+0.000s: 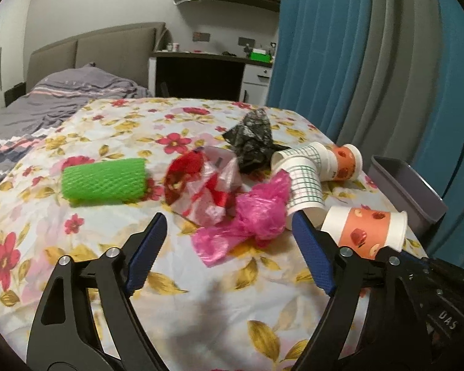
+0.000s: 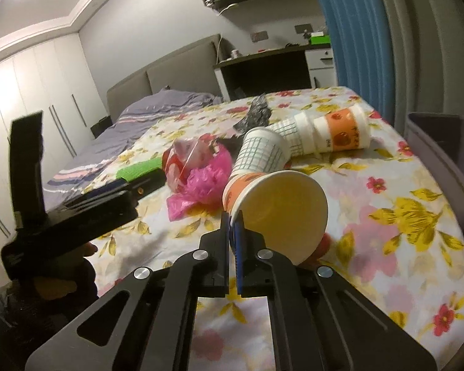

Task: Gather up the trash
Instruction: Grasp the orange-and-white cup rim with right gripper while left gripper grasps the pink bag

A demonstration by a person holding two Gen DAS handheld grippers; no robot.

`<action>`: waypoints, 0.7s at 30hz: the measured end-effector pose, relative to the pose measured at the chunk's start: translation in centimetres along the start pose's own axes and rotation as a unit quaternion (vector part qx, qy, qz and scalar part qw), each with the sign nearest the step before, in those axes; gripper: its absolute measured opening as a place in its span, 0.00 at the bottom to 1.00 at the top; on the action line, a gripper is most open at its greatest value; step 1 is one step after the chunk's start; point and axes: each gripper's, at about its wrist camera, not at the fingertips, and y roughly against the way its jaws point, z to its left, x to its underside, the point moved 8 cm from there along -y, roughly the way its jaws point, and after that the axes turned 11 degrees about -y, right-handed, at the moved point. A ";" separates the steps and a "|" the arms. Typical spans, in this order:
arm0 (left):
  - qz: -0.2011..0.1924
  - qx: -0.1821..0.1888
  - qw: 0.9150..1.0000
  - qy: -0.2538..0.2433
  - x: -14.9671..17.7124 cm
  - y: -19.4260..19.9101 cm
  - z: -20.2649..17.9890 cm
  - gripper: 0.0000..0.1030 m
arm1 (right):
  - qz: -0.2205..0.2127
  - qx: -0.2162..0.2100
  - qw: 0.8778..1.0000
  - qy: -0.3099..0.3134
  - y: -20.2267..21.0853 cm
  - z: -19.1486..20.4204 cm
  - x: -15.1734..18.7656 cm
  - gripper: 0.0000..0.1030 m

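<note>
Pinched by its rim in my right gripper (image 2: 235, 219), clear of the floral surface (image 2: 386, 247), the orange paper cup (image 2: 278, 210) goes next to the grey bin (image 2: 442, 142) at the right edge; left gripper (image 1: 229, 219) hangs open before the pink bag (image 1: 256, 213).

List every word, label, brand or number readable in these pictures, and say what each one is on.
"DAS": white letters on the black body of the right tool, cut off at the picture's edge.
Orange cup lying on the floral cloth: dark marks near its base, too small to read.
Red and white wrapper: print too crumpled and blurred to read.
Nothing else is legible.
</note>
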 end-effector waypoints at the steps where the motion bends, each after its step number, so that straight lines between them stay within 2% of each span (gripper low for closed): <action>1: 0.002 0.006 1.000 -0.001 0.0 -0.2 -0.3 0.75 | -0.005 0.003 1.000 -0.002 0.4 -0.2 -0.2 0.04; 7: 0.033 0.025 0.999 -0.015 0.0 -3.0 -1.9 0.65 | -0.021 0.024 0.999 -0.004 1.5 -1.6 -0.8 0.04; 10: 0.048 0.022 0.998 -0.020 0.1 -4.4 -2.0 0.63 | -0.025 0.029 0.999 -0.006 1.8 -2.1 -1.0 0.04; 15: 0.080 0.037 0.996 -0.010 0.7 -6.2 -2.0 0.60 | -0.025 0.032 0.999 -0.013 2.0 -2.8 -1.3 0.04; 17: 0.088 0.040 0.995 -0.007 0.7 -6.7 -1.9 0.55 | -0.025 0.034 0.999 -0.012 1.9 -2.9 -1.3 0.04; 19: 0.098 0.045 0.994 -0.003 1.0 -7.1 -1.8 0.43 | -0.025 0.036 0.999 -0.011 1.9 -2.9 -1.4 0.04; 21: 0.103 0.052 0.993 0.003 1.2 -7.3 -1.8 0.40 | -0.025 0.037 0.999 -0.012 2.0 -3.0 -1.3 0.04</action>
